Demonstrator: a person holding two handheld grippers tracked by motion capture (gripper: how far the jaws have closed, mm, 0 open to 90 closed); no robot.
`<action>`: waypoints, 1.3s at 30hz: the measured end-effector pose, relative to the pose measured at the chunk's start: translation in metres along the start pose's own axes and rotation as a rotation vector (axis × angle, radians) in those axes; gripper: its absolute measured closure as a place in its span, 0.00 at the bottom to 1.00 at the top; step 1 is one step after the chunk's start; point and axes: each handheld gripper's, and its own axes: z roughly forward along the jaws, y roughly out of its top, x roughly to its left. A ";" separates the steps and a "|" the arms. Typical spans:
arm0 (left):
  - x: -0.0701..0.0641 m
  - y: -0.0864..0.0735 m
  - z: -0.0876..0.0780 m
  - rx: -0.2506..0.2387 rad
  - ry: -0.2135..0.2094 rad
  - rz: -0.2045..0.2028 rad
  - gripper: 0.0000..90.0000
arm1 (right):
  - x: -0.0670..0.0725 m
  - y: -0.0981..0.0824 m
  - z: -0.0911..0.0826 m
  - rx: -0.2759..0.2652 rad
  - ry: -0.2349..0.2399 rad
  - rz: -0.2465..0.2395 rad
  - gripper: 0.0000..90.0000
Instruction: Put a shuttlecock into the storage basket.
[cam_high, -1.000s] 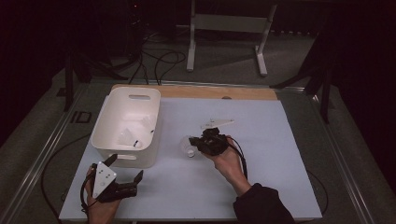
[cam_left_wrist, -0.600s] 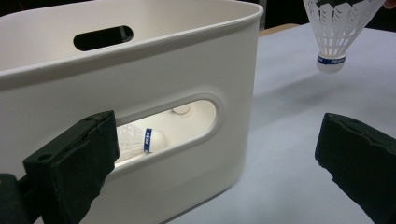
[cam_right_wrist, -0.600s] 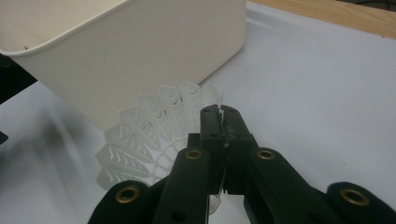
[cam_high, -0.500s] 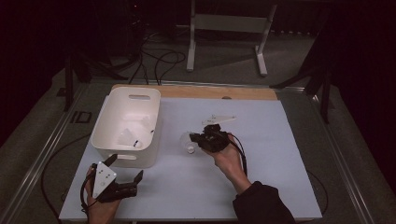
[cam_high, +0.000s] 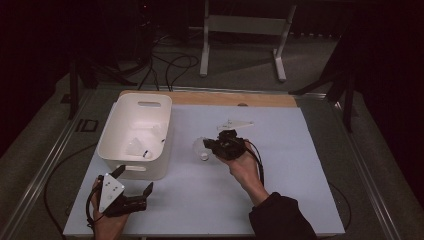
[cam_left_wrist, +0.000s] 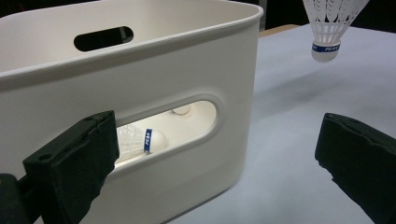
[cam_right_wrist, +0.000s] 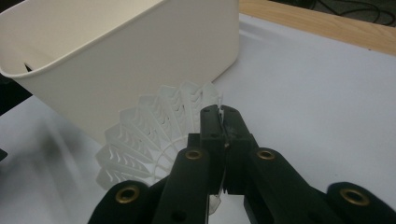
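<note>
The bin (cam_high: 131, 172) stands just ahead of the left gripper (cam_high: 132, 190), its wall blocking the way forward; to that gripper's right the mat (cam_high: 290, 150) lies bare; between the right gripper (cam_high: 212, 145) and the bin runs an open strip of mat; a shuttlecock (cam_high: 200, 148) hangs from its jaws over that gap.

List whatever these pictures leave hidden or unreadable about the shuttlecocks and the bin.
- Held shuttlecock, right gripper view: its cork is hidden below the right gripper, whose jaws pinch the skirt's rim.
- Same shuttlecock, left gripper view: the top edge cuts off its skirt.
- White bin, high view: its contents are too small to count.
- Shuttlecock inside the bin, left gripper view: the bin wall hides most of it.
</note>
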 end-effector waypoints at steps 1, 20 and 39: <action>0.000 0.000 0.000 0.000 0.000 0.000 0.00 | 0.000 0.001 -0.001 -0.002 -0.001 0.000 1.00; 0.000 0.000 0.000 0.001 0.002 -0.001 0.00 | -0.001 0.013 -0.003 -0.024 -0.023 -0.003 1.00; 0.000 0.000 0.000 0.001 0.003 -0.001 0.00 | -0.005 0.019 -0.002 -0.038 -0.063 -0.004 1.00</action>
